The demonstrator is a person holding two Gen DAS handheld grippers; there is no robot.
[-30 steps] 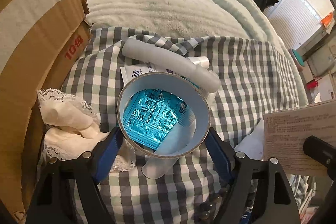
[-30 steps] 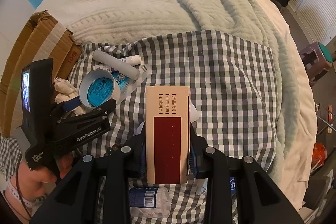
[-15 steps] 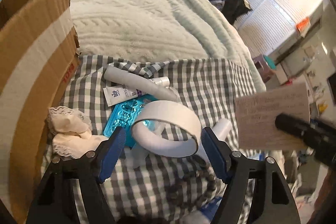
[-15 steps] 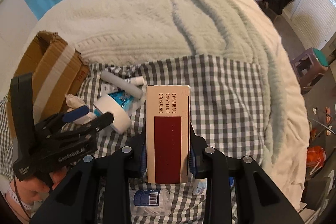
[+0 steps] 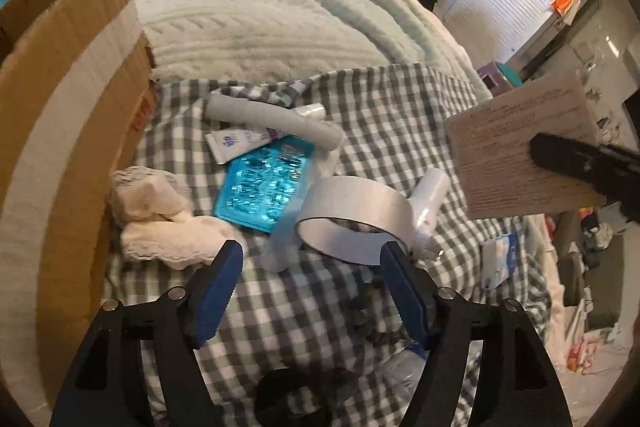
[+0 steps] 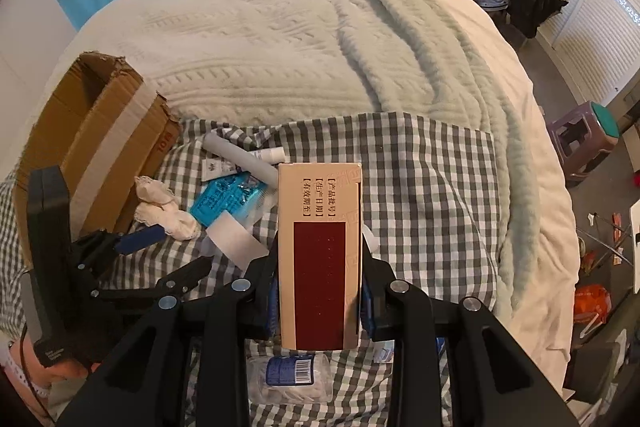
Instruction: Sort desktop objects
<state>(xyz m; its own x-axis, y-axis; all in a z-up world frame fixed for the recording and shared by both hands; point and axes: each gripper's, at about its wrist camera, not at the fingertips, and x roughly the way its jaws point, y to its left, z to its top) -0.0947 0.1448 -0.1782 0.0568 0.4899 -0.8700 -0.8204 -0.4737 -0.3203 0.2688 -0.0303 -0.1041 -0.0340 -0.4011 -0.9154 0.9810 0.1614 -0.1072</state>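
My left gripper (image 5: 310, 283) is open and empty, just short of a white tape roll (image 5: 354, 219) lying tilted on the checked cloth (image 5: 400, 115). Beyond it lie a blue blister pack (image 5: 264, 187), a grey tube (image 5: 272, 119), a white cream tube (image 5: 236, 143) and a lacy white cloth (image 5: 160, 223). My right gripper (image 6: 320, 291) is shut on a beige box with a dark red panel (image 6: 320, 251), held above the cloth. The box also shows in the left wrist view (image 5: 516, 155). The left gripper shows at the left of the right wrist view (image 6: 160, 251).
An open cardboard box (image 6: 92, 131) stands at the left edge of the cloth. A pale green blanket (image 6: 300, 39) covers the bed behind. A clear packet with a blue label (image 6: 292, 371) lies below my right gripper. A stool (image 6: 588, 135) stands on the floor at right.
My left gripper let go of the tape roll, which now lies tilted on the cloth, and drew back. The right gripper rose slightly with the box.
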